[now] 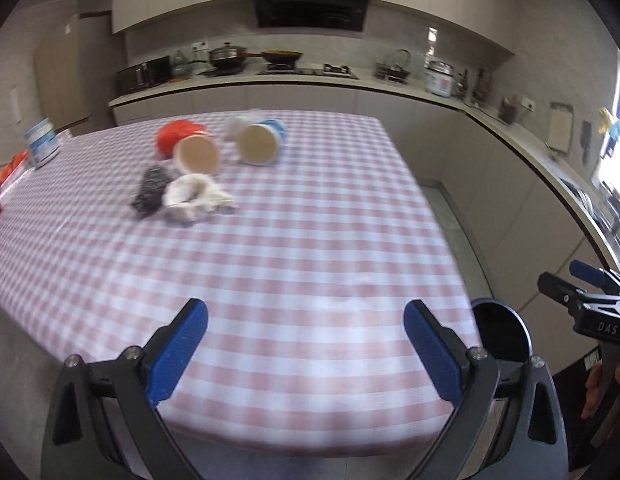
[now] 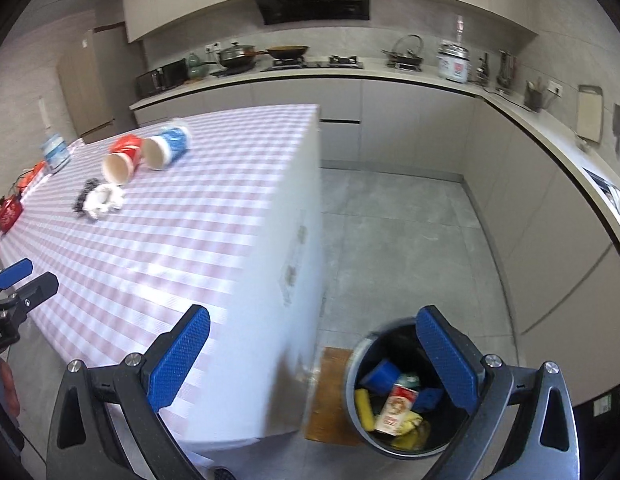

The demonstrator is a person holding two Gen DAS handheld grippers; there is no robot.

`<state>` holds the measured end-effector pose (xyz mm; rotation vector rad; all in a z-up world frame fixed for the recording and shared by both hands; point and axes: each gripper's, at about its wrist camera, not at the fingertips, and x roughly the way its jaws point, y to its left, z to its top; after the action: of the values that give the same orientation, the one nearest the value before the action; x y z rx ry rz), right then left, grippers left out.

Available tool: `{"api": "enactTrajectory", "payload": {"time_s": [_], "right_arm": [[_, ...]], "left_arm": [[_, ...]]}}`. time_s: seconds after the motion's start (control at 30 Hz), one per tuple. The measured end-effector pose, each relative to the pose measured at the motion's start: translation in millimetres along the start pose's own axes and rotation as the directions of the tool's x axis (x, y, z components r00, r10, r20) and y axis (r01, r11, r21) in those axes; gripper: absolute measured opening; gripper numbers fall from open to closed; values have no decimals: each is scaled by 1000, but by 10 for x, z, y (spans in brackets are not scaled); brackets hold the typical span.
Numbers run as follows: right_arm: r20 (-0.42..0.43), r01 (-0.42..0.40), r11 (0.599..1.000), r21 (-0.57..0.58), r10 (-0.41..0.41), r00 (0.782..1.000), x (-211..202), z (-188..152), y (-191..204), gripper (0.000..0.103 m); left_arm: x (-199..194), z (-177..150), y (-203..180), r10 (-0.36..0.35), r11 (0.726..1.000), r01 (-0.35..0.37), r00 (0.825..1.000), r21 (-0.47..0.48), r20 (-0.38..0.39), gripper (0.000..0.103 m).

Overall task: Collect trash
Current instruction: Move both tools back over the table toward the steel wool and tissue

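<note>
Left wrist view: the left gripper (image 1: 306,344) hangs spread wide and empty above the checked table (image 1: 270,240), well short of the red cup (image 1: 190,148), blue cup (image 1: 260,142) and crumpled tissue (image 1: 194,196). The right gripper (image 2: 314,356), likewise released, hovers above the floor bin (image 2: 394,392), which holds trash.

A wide stretch of checked tabletop (image 1: 310,240) lies bare on the near side of the litter cluster, open to either gripper. The cluster itself crowds the far left part: a red cup (image 1: 194,152) and a blue cup (image 1: 260,142) lie on their sides, with crumpled white paper (image 1: 194,198) and a dark scrap (image 1: 150,190) just in front of them. Right of the tabletop's edge, bare floor (image 2: 410,240) runs clear to the cabinets; the open bin (image 2: 394,392) stands beside the near corner.
</note>
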<state>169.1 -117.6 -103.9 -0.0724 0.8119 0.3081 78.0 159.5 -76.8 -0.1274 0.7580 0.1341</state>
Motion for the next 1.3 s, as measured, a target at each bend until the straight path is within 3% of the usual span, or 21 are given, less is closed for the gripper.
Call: {"api": "enactTrajectory", "payload": {"time_s": [0.33,0.57,0.83,1.0,1.3], "right_arm": [[18,-72,994,-76,73,997,108,197,1141,103],[20,-107,987,-120,111,994,151,319,1727,103],[13,-137,978,-157,140,990,239,377,2266,103],[1,-161,968,-190,164,986,317,394,2532,103],[-20,-199,957,-212,199,980,597,522,2806,100]], "left_arm": [[-138,-13,929,91,995,-89,995,-54,29,99],[-187,58,1437,105,992,-102,994,-74,40,99],[-111,122,1910,96,993,-93,995,-76,28,95],[-64,135,2105,91,993,-90,996,-74,20,87],[96,113,2382,104,990,-105,995,-92,-10,87]]}}
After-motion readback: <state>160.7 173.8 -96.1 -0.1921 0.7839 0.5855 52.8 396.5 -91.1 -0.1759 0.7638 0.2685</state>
